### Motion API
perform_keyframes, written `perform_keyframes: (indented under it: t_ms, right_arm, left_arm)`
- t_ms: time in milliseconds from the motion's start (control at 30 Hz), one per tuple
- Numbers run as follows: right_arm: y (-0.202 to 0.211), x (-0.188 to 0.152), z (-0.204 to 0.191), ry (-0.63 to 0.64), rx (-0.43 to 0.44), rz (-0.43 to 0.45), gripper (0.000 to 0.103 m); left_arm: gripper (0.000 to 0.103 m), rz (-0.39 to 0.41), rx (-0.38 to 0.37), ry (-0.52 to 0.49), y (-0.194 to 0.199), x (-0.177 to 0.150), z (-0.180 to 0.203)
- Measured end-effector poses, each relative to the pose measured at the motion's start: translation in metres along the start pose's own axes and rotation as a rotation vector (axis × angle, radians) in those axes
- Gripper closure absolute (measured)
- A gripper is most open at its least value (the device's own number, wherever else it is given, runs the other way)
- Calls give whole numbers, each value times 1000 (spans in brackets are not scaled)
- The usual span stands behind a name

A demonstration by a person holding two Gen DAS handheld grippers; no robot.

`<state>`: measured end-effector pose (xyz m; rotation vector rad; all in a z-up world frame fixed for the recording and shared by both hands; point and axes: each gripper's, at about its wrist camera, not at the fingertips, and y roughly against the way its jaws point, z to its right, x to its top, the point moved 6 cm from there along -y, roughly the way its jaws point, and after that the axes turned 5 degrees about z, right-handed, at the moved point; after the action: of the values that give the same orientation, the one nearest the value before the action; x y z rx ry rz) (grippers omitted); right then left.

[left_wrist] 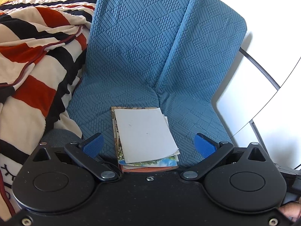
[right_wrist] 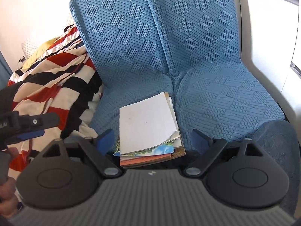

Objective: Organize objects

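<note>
1. A stack of booklets and papers [left_wrist: 146, 137] lies on the seat of a sofa covered in blue quilted fabric [left_wrist: 135, 47], near the seat's front edge and just left of the seam between the two seat cushions. A plain white sheet lies on top, with a landscape print and orange covers showing along the near edge beneath it.
2. The left claw [left_wrist: 148, 145] points forward and downward at the seat. Its two blue-padded fingers [left_wrist: 94, 144] stand wide apart, one on either side of the stack, and neither pad touches the paper.
3. The right claw [right_wrist: 152, 141] also tilts down toward the seat from slightly further right. Its fingers [right_wrist: 105, 141] are spread wide too, flanking the near end of the stack [right_wrist: 148, 126] without pressing on it. Nothing is gripped.
4. In the right wrist view the left claw [right_wrist: 30, 130] appears at the left edge, seen side-on, with part of the person's hand [right_wrist: 7, 194] below it in the lower left corner.
5. In the left wrist view a bit of the person's other hand [left_wrist: 290, 210] shows at the lower right corner, behind the claw's body.
6. A blanket with red, black and cream stripes [left_wrist: 33, 66] is heaped on the left end of the sofa, against the left back cushion.
7. A white wall [left_wrist: 263, 75] rises behind the right side of the sofa.
</note>
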<state>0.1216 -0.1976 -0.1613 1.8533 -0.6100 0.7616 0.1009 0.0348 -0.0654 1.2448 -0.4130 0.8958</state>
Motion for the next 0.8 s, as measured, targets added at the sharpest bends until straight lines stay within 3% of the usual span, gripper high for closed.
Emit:
perform_keyframes:
  t_ms: [800]
  right_arm:
    - [2,2,-4,9,15,-7,14]
  left_arm:
    - [1,-7,-27,8,0,-2,1]
